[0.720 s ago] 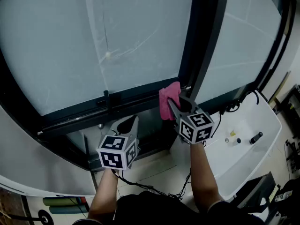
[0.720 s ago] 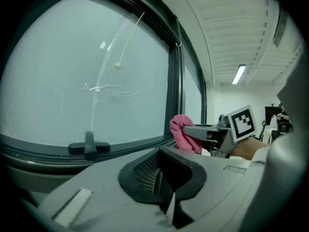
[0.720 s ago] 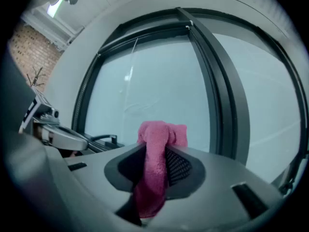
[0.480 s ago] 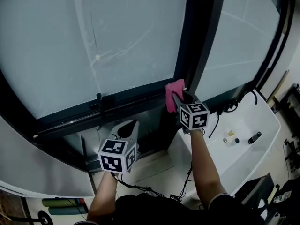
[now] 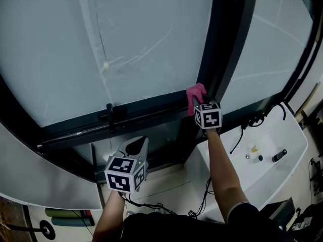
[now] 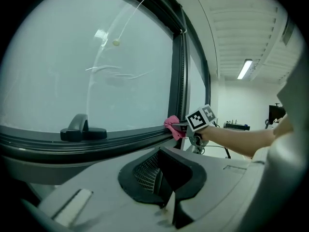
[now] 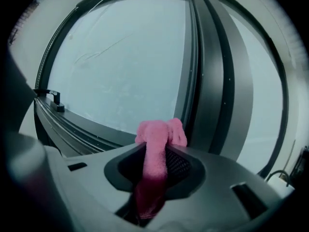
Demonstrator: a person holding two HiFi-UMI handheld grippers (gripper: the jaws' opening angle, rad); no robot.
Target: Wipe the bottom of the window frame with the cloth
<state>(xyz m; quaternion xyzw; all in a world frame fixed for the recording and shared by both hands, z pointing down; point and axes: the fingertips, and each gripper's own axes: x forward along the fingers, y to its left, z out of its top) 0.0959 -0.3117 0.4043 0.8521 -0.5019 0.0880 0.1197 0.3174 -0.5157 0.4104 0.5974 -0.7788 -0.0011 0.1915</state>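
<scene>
So, the right gripper (image 5: 198,104) is clamped on the pink cloth (image 5: 195,92), with one thick fold pinched between the jaws and the bunched end left sticking out in front. The left gripper (image 6: 172,203) is held low and well back, jaws closed together on nothing. The cloth is pressed onto the bottom rail (image 5: 151,109) of the window frame, right in the corner where the dark upright post (image 5: 224,44) comes down. The long stretch toward the latch handle (image 5: 110,114) is presumably left to be wiped. What could bite: only one fold is gripped, so if it's dragged hard along the rail, the cloth could be pulled loose or rolled under, and bare jaw tips would get scraped on the frame. A snag could also be expected at the handle if it isn't lifted over.
</scene>
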